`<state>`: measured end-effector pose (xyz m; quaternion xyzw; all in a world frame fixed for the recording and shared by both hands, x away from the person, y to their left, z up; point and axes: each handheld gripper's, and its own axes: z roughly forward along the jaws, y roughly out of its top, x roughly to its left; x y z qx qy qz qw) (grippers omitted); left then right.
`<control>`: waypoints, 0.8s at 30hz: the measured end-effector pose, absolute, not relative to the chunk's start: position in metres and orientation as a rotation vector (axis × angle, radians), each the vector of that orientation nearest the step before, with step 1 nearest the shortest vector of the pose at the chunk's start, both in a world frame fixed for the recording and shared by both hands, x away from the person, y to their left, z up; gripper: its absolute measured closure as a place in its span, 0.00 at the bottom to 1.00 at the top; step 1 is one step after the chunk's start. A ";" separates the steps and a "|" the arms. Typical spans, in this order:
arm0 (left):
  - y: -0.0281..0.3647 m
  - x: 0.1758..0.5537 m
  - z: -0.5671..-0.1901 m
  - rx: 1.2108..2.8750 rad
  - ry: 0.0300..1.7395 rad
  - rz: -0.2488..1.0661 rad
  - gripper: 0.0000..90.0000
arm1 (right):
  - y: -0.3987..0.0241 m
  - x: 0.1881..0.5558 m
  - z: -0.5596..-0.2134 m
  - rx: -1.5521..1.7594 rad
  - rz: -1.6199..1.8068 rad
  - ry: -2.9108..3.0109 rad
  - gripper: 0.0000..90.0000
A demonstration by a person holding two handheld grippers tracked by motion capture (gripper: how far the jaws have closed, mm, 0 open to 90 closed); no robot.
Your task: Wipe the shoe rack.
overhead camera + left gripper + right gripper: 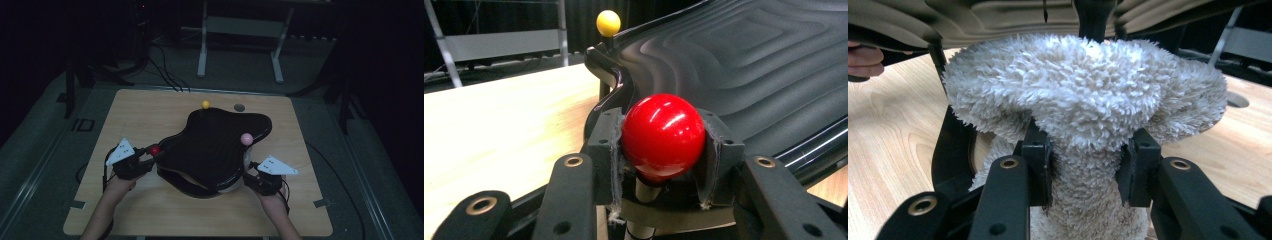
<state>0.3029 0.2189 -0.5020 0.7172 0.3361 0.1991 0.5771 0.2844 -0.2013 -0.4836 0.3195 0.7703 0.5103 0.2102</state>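
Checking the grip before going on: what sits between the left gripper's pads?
In the left gripper view, the red ball knob sits between the left gripper pads, which press on both its sides.

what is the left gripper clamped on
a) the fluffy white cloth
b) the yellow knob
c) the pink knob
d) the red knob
d: in the left gripper view the left gripper has its pads pressed on both sides of the red knob, while the yellow knob stands free farther along the black tray's rim.
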 end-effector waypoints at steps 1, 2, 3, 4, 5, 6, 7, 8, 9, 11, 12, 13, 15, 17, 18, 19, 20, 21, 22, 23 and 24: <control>0.219 0.303 -0.502 1.679 0.787 0.466 0.65 | -0.201 0.285 -0.486 0.893 1.411 2.152 0.70; 0.219 0.303 -0.502 1.678 0.786 0.467 0.65 | -0.200 0.286 -0.489 0.895 1.396 2.162 0.70; 0.219 0.303 -0.502 1.678 0.786 0.467 0.65 | -0.200 0.286 -0.489 0.895 1.396 2.162 0.70; 0.219 0.303 -0.502 1.677 0.785 0.466 0.65 | -0.199 0.287 -0.492 0.896 1.385 2.168 0.69; 0.219 0.303 -0.502 1.676 0.784 0.466 0.65 | -0.199 0.288 -0.496 0.899 1.380 2.177 0.69; 0.219 0.303 -0.502 1.675 0.785 0.468 0.65 | -0.198 0.289 -0.498 0.903 1.384 2.178 0.69; 0.219 0.303 -0.502 1.678 0.784 0.469 0.65 | -0.198 0.289 -0.498 0.903 1.384 2.178 0.69; 0.219 0.303 -0.502 1.681 0.783 0.471 0.65 | -0.199 0.289 -0.501 0.905 1.393 2.179 0.69; 0.219 0.303 -0.502 1.683 0.782 0.474 0.65 | -0.199 0.290 -0.502 0.907 1.392 2.181 0.69; 0.218 0.303 -0.502 1.683 0.783 0.477 0.65 | -0.198 0.290 -0.504 0.906 1.390 2.185 0.69; 0.218 0.302 -0.502 1.684 0.785 0.481 0.65 | -0.198 0.290 -0.505 0.910 1.390 2.189 0.68; 0.218 0.302 -0.501 1.685 0.786 0.484 0.65 | -0.198 0.290 -0.505 0.910 1.390 2.189 0.68; 0.218 0.302 -0.501 1.687 0.785 0.484 0.65 | -0.198 0.291 -0.508 0.911 1.379 2.201 0.68; 0.218 0.302 -0.501 1.686 0.784 0.483 0.65 | -0.197 0.293 -0.517 0.918 1.344 2.232 0.68; 0.218 0.302 -0.501 1.688 0.785 0.484 0.65 | -0.197 0.293 -0.517 0.918 1.344 2.232 0.68; 0.218 0.302 -0.501 1.688 0.786 0.487 0.65 | -0.197 0.295 -0.525 0.926 1.345 2.252 0.68; 0.218 0.302 -0.501 1.690 0.786 0.486 0.65 | -0.197 0.295 -0.525 0.926 1.345 2.252 0.68; 0.218 0.302 -0.501 1.690 0.786 0.486 0.65 | -0.197 0.296 -0.530 0.917 1.347 2.258 0.68; 0.218 0.302 -0.501 1.689 0.786 0.488 0.65 | -0.197 0.296 -0.530 0.917 1.347 2.258 0.68; 0.218 0.302 -0.501 1.688 0.788 0.488 0.65 | -0.197 0.296 -0.532 0.913 1.346 2.254 0.68; 0.218 0.302 -0.501 1.686 0.789 0.487 0.65 | -0.196 0.295 -0.533 0.907 1.340 2.252 0.68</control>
